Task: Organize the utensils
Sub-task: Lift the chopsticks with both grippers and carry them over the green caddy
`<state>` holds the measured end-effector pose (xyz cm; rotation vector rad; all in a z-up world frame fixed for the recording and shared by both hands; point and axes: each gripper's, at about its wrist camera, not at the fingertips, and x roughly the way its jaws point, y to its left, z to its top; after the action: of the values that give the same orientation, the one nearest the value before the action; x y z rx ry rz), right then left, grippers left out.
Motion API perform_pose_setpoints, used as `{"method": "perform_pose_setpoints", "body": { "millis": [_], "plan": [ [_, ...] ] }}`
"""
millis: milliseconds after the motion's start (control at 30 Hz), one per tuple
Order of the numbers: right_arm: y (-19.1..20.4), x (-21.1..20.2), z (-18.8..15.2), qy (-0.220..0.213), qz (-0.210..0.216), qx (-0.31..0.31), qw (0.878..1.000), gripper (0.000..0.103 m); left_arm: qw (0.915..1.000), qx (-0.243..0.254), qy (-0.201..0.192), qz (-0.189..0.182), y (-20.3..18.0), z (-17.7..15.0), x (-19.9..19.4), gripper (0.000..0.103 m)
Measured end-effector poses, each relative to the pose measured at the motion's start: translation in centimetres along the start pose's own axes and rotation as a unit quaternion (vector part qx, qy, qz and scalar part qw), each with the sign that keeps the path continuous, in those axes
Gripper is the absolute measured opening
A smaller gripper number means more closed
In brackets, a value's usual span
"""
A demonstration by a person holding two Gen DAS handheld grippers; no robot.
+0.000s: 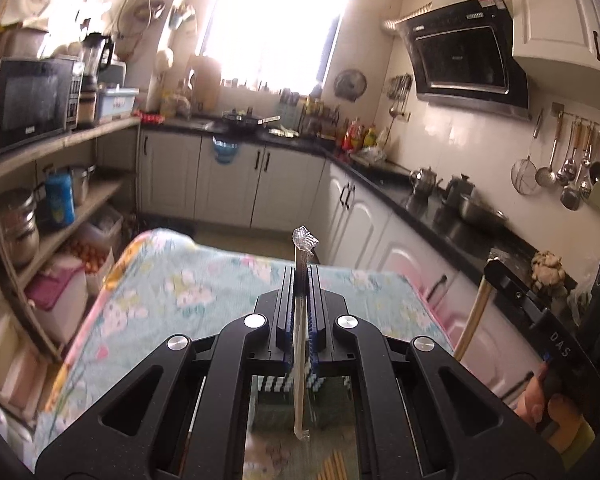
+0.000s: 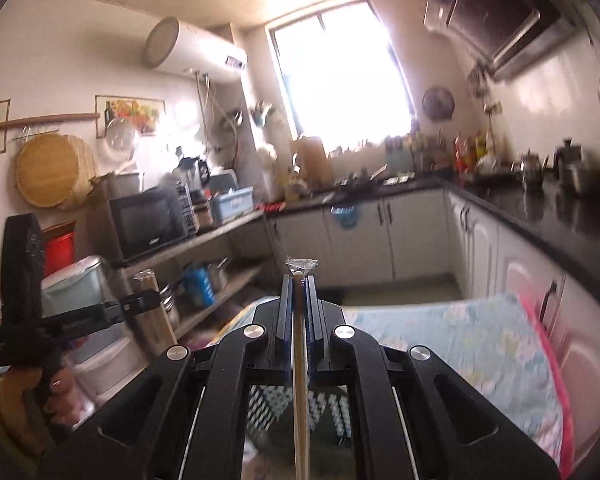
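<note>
Above the floral tablecloth (image 1: 180, 280), both grippers are up in the air, each one clamped tight on a plastic-wrapped pair of wooden chopsticks. The left gripper (image 1: 301, 276) has its jaws narrowed right down on the left-hand chopsticks (image 1: 299, 344), whose crinkled wrapper tip pokes out just beyond the fingertips, over the far edge of the cloth. The right gripper (image 2: 299, 284) does the same with the right-hand chopsticks (image 2: 300, 380), sticks running straight back along the jaws toward the camera (a lengthwise hold, likely so they cannot swing or slip). In the left view the right gripper appears off the cloth's right side, on the counter side, sticks hanging below it. Low in the left view, below the jaws, more loose chopsticks (image 1: 334, 466) seem to lie on the cloth, though that patch is blurred. My read: both pairs are in mid-carry, and where they go is not visible.
</note>
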<state>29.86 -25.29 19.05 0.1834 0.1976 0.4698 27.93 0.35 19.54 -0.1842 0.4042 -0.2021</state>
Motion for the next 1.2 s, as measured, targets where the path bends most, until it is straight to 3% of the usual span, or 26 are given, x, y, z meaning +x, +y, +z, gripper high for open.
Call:
{"method": "perform_pose_setpoints", "body": {
  "millis": [367,700,1200],
  "plan": [
    [-1.6,4.5,0.0,-0.045,-0.043,-0.017,0.998,0.006,0.9996,0.013,-0.019,0.014,-0.7,-0.5,3.6,0.001],
    [-3.2,7.0,-5.3,-0.051,-0.083,-0.033,0.995,0.006,0.9997,0.012,-0.012,0.019,0.6,-4.6,6.2,0.001],
    [-4.0,7.7,-9.6,-0.057,-0.077,0.006,0.995,0.006,0.9996,0.007,0.019,0.021,1.8,-8.1,7.8,0.001]
  ]
}}
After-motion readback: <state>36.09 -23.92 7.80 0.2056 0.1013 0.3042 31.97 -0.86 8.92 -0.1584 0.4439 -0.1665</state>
